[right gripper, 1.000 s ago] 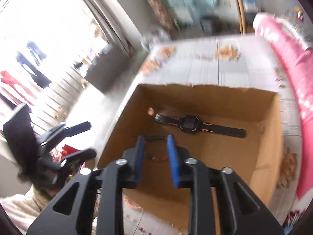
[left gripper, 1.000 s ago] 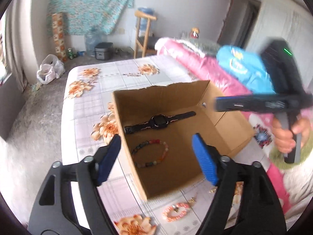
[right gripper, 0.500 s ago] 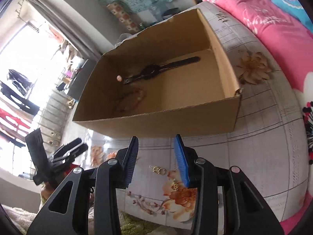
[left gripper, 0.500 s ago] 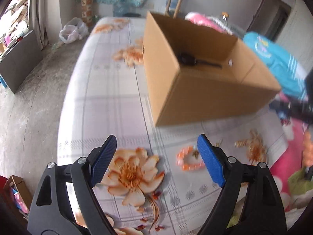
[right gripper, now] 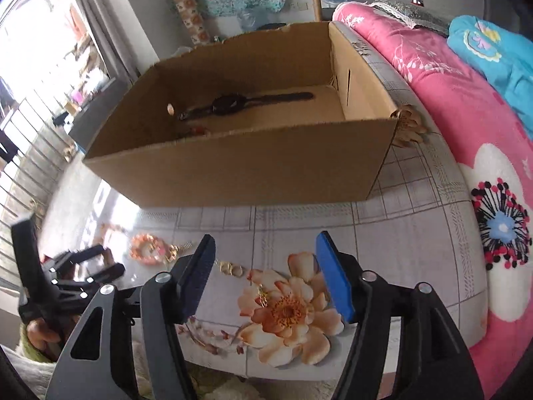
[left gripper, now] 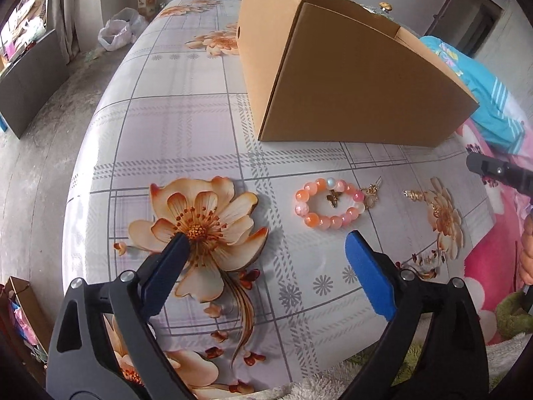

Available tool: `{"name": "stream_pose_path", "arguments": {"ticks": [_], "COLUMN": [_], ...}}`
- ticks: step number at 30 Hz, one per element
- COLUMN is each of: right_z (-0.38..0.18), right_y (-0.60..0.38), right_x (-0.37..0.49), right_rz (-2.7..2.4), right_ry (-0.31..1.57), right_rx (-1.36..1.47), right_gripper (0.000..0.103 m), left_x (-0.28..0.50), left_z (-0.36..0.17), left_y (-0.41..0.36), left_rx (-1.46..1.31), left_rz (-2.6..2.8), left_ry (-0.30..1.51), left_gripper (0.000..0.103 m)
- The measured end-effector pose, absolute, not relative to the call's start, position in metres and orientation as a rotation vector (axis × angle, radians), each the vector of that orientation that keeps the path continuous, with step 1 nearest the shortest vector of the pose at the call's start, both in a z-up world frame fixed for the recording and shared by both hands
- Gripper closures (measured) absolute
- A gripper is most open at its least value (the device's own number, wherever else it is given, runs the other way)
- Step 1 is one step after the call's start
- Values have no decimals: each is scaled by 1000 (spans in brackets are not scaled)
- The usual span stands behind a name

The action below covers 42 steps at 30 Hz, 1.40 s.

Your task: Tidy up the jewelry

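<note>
Now I have both grippers low over the worktop [left gripper: 186, 106], just in front of the cardboard box [right gripper: 253, 173]. My left gripper [left gripper: 266, 256] has its jaws opening wide with nothing between them; the pink bead bracelet [left gripper: 328, 205] lies just beyond its right pad. My right gripper [right gripper: 263, 266] is opening too, empty, with a small gold earring [right gripper: 263, 295] resting on the printed flower between its pads and the gold rings [right gripper: 231, 269] just beside the left pad.

Risks first, as I judge them. These gold bits are tiny and thin, flat against a slick, glossy tablecloth, so the broad blue pads could skid over them or flick them off the near edge. The orange flower print hides the gold badly, so I could close on nothing. The bracelet is a loop of smooth round beads with a little gold butterfly charm inside the loop; pinched on one bead, it may roll out or swing and snag the box rim.

Inside the box, a black watch [right gripper: 230, 103] lies flat on the matte brown floor, with dark beads partly hidden behind the near wall. The box walls are plain, stiff corrugate with a ragged top edge.
</note>
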State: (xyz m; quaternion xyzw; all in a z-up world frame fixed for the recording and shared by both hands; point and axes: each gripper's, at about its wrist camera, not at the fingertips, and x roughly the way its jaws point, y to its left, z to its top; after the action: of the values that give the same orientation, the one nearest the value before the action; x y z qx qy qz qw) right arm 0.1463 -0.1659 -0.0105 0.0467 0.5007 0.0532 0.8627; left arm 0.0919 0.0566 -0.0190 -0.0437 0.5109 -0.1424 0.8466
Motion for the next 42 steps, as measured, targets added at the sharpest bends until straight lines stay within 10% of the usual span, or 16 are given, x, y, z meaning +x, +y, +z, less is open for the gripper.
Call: {"name": "stream_pose_path", "arguments": {"ticks": [5, 22, 37, 42], "right_z": [8, -24, -38, -41], "right_y": [-149, -148, -139, -145], "right_x": [126, 118, 134, 138], "right_rz": [24, 131, 233, 241], "right_ry": [950, 966, 967, 966], "right_rx": [-83, 145, 196, 218], "right_gripper": [7, 7, 7, 7], "left_x": [87, 82, 118, 118], "left_z": [-25, -12, -13, 0], "left_y": [33, 35, 8, 5], "left_rx": [108, 86, 82, 50], "left_rz": [-279, -273, -359, -404], "left_ry": [1097, 1032, 1130, 1094], "left_gripper": [8, 9, 95, 95]}}
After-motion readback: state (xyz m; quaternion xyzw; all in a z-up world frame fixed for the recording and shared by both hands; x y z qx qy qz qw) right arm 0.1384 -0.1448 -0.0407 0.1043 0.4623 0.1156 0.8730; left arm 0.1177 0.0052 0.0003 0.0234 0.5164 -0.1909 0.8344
